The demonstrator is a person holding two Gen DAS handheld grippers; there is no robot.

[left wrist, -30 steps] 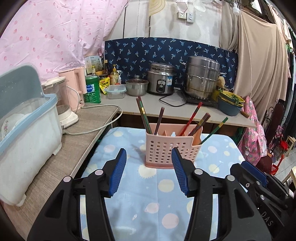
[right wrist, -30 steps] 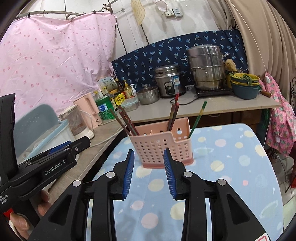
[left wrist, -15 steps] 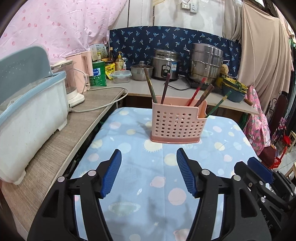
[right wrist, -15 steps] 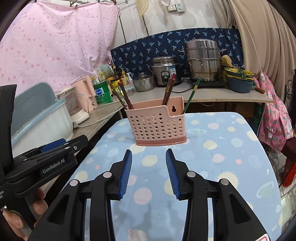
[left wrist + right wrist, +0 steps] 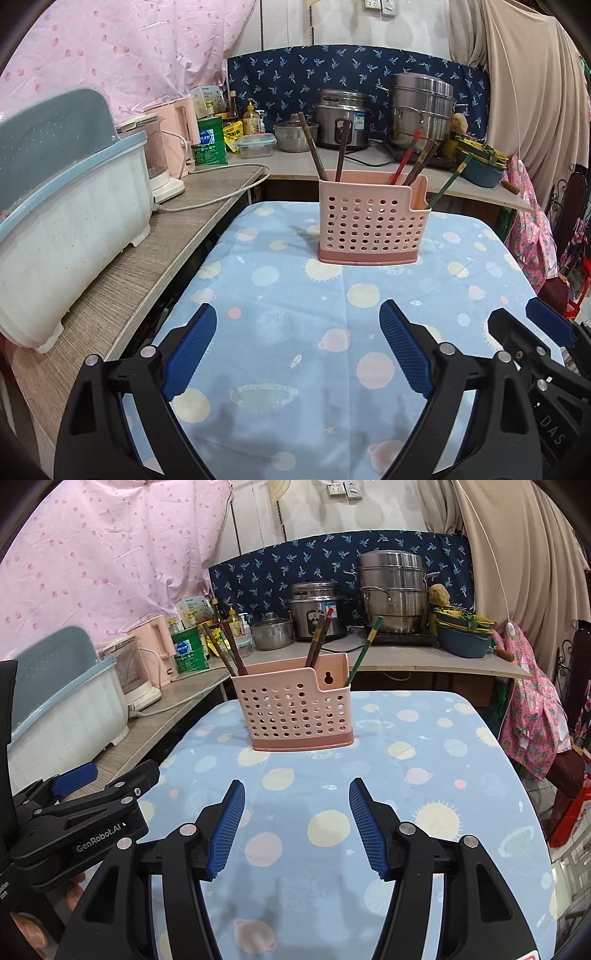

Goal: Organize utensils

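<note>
A pink perforated utensil holder (image 5: 373,229) stands upright on the table with the blue planet-print cloth (image 5: 314,332); it also shows in the right wrist view (image 5: 297,714). Several chopsticks (image 5: 415,162) stand in it, brown, red and green (image 5: 364,650). My left gripper (image 5: 297,325) is open and empty, low over the cloth, well short of the holder. My right gripper (image 5: 295,801) is open and empty, also short of the holder. The left gripper's body (image 5: 74,827) shows at the left of the right wrist view.
A white and blue dish rack (image 5: 70,229) sits on the wooden counter (image 5: 147,266) at left, with a blender (image 5: 159,155) and a cable. The back counter holds a rice cooker (image 5: 343,118), steel pots (image 5: 421,110), bowls (image 5: 463,638) and bottles.
Both grippers have drawn back from the utensil holder and their jaws have opened wider. The holder and chopsticks have not moved.
</note>
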